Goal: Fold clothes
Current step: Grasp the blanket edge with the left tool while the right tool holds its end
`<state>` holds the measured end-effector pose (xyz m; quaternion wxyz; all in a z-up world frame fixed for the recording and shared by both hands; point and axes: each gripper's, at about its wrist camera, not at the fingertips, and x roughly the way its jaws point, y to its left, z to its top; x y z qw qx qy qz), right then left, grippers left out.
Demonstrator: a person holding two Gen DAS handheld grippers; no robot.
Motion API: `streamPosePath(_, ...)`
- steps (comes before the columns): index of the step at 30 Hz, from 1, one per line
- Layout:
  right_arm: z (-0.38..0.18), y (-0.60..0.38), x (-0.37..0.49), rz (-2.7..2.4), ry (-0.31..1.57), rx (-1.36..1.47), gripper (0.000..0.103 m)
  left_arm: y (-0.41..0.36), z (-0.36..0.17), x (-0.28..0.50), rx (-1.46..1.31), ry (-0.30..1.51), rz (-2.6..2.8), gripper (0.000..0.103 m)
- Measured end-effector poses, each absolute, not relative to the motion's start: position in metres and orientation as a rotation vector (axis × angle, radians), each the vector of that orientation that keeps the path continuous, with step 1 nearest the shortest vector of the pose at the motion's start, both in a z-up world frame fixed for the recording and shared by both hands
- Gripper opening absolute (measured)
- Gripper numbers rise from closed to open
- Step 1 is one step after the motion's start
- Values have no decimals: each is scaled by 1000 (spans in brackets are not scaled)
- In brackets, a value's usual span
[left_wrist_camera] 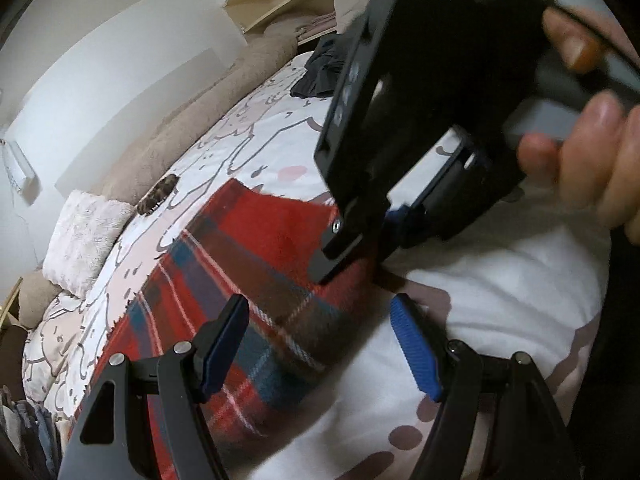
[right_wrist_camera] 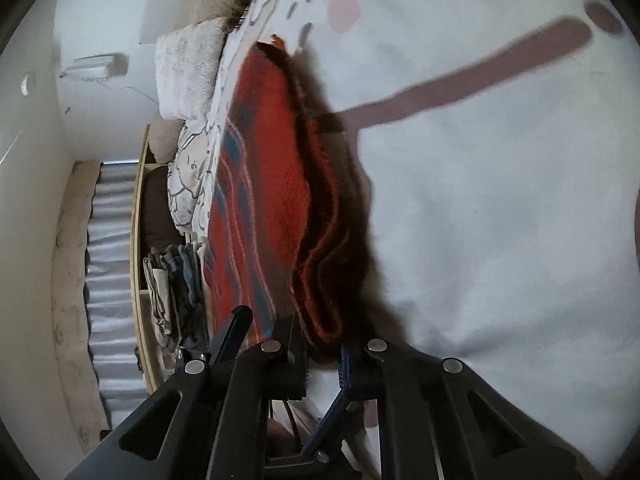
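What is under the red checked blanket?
The red checked blanket lies folded on a white bedcover with cartoon drawings. The cover shows all around it. The part of the cover right beneath the blanket is hidden.

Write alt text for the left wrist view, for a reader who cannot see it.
The left gripper, jaws wide open, hovers over the edge of a folded red plaid blanket on a bed's white patterned duvet. Just beyond, the right gripper, in a person's hand, meets the same blanket edge. A fluffy white pillow lies at the far left.
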<state>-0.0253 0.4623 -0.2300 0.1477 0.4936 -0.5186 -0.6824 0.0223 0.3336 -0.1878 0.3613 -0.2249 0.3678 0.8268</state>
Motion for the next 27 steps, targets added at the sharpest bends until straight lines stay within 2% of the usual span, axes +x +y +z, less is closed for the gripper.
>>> streamPosePath(14, -197, 456, -32, -1932, -1441, 1356, 12, 356, -192, 29, -395, 1127, 2260, 71)
streamPosePath(15, -195, 455, -32, -1933, -1436, 1351, 12, 358, -192, 29, -382, 1135, 2268, 67)
streamPosePath(16, -194, 455, -33, -1935, -1431, 1353, 12, 359, -193, 29, -379, 1135, 2271, 54)
streamPosePath(17, -194, 454, -34, -1938, -1427, 1356, 12, 361, -193, 28, -378, 1137, 2275, 50)
streamPosePath(19, -193, 453, -34, -1956, -1409, 1371, 12, 361, -193, 24, -405, 1121, 2285, 27)
streamPosePath(21, -192, 453, -34, -1991, -1377, 1397, 12, 361, -192, 18, -438, 1100, 2295, 14)
streamPosePath(25, -189, 452, -31, -2053, -1337, 1397, 12, 349, -181, 3, -534, 929, 2310, 12)
streamPosePath(27, -186, 457, -28, -2066, -1376, 1345, 19, 342, -174, -6, -589, 821, 2312, 12)
